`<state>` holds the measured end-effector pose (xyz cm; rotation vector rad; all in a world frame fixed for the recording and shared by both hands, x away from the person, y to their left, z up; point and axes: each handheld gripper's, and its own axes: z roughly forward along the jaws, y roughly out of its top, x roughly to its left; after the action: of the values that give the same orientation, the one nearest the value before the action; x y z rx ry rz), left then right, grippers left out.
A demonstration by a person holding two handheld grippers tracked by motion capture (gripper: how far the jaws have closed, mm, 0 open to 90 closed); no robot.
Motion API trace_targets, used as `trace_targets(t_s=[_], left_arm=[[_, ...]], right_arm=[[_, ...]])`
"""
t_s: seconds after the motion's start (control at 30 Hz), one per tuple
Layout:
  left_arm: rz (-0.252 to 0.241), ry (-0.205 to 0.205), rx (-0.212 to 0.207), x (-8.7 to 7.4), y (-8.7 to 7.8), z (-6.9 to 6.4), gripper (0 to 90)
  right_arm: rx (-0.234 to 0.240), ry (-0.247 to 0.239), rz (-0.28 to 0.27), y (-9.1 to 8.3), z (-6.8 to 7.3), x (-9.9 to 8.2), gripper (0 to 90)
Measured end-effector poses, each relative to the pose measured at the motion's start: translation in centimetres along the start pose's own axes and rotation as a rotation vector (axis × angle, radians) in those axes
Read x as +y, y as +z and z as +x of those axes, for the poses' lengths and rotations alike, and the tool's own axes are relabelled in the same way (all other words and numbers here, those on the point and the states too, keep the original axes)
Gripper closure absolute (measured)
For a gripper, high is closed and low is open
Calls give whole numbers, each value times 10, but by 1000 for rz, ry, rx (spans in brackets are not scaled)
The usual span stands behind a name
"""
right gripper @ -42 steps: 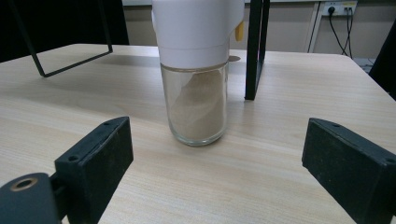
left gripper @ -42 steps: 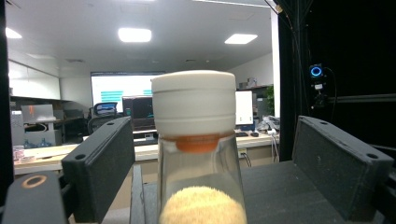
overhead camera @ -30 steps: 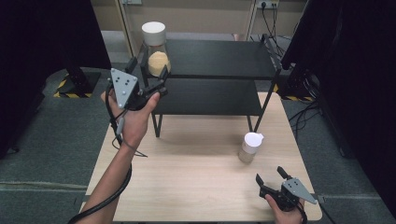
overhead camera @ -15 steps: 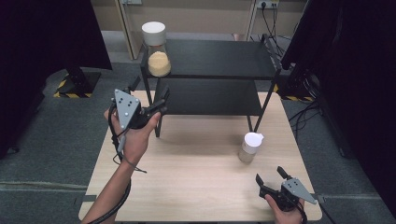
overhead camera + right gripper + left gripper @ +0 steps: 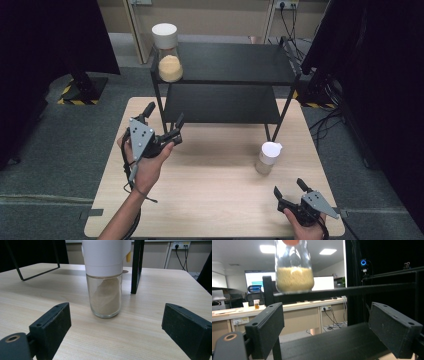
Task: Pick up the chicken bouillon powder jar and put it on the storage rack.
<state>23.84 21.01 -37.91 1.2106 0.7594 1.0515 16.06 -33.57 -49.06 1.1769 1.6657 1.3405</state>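
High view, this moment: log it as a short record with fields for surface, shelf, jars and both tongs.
surface: wooden table
shelf: black two-tier rack at the table's far side
large jar: white-lidded jar of yellow grains on the top tier's left corner
small jar: white-capped jar of tan powder on the table, near the rack's right leg
left tongs: open, empty, raised near the rack's left leg
right tongs: open, empty, low, facing the small jar
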Motion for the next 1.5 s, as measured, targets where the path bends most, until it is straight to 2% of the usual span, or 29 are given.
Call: trace_targets(t_s=[0.63,1.07,1.27,1.5], left_arm=[[59,-43,-50,-48,-29,-6,124],[160,-78,-48,-88,-47,-13,124],[191,-78,-56,-97,-51,-15,124],[234,-117,-53,-110,-56,-19,124]], right_arm=[[-1,0,0,0,1,0,88],[0,0,0,0,1,0,88],[1,0,0,0,0,0,88],[4,0,-1,0,0,0,87]])
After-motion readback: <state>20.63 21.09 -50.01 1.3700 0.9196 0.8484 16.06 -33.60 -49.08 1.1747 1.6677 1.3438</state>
